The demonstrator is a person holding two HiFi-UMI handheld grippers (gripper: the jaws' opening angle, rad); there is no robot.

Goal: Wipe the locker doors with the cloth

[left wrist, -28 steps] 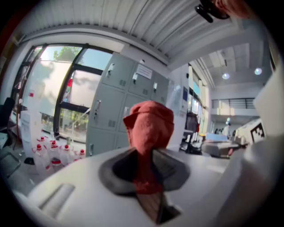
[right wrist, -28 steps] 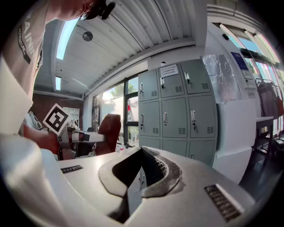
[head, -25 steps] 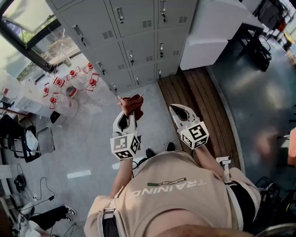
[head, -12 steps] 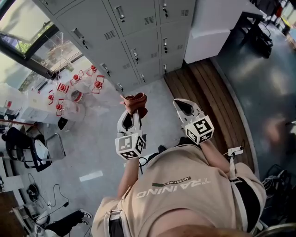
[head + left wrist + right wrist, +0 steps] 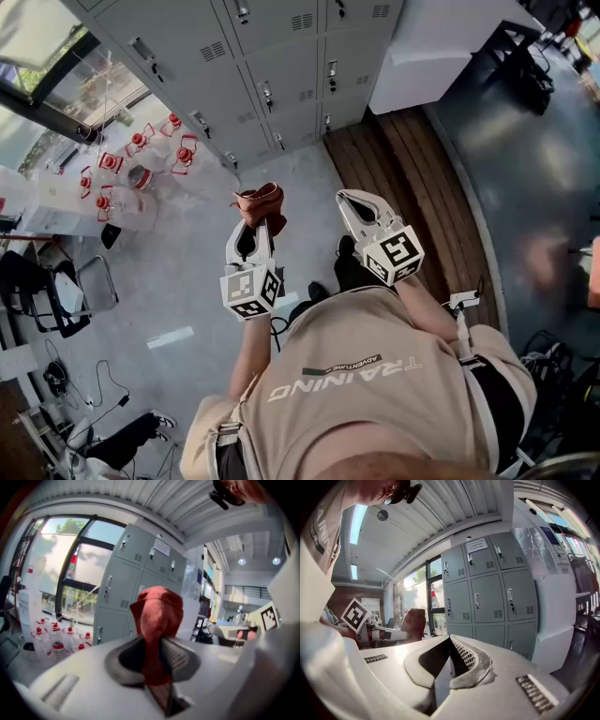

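left claw [image 5: 255,225] clamped on the red cloth [image 5: 261,201]. The cloth bunches up past the tips and is held in the air in front of the person, clear of the grey lockers [image 5: 281,56]. The right claw [image 5: 350,200] is empty, jaws together with nothing between them, just beside the left one. Both point toward the lower doors. Red-capped water bottles [image 5: 141,159] stand on the floor left of the lockers, and a wooden floor strip [image 5: 394,178] lies to their right.
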